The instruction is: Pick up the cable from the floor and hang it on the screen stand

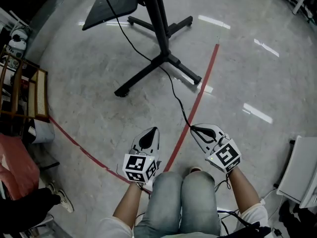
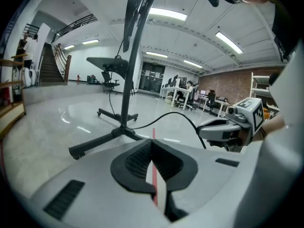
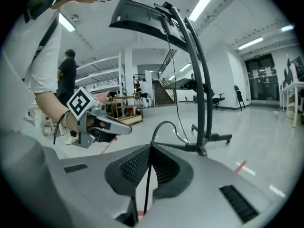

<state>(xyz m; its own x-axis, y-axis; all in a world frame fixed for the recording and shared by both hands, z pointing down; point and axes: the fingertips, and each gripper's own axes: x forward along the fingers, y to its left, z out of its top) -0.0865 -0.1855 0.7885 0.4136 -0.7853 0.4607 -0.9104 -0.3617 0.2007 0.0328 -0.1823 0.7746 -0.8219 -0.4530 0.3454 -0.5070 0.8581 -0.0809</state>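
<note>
Step in hand: the carry towards the hang. The cable (image 3: 164, 123) is clamped in the right gripper (image 1: 193, 128), so the pick-up reads as done and the hanging is not yet done.
Next move: by my judgement, bring the gripped end up and forward to the screen stand (image 1: 159, 29), then drape a loop over an arm or bracket that will hold it. Only then should the jaws let go, or the slack may slide back down.
Left gripper (image 1: 155, 129): at the left in the head view, above the person's knee. Its jaws are closed tip to tip with nothing in them; only floor and the red tape line (image 1: 200, 90) show through the gap below the pads. It is free to steady the cable or gather slack.
Screen stand: ahead and between the two grippers, well apart from both. Its dark pole rises from spread legs on the floor, and the screen (image 1: 111, 6) sits at the top left.
Cable: a thin black line running from the stand's base across the floor towards the person, crossing beside the red tape. It then lifts in a small arch into the right gripper's jaws — the rest trails back to the stand.
Right gripper: at the right, pinched tight on the cable, which passes straight down between its pads.
</note>
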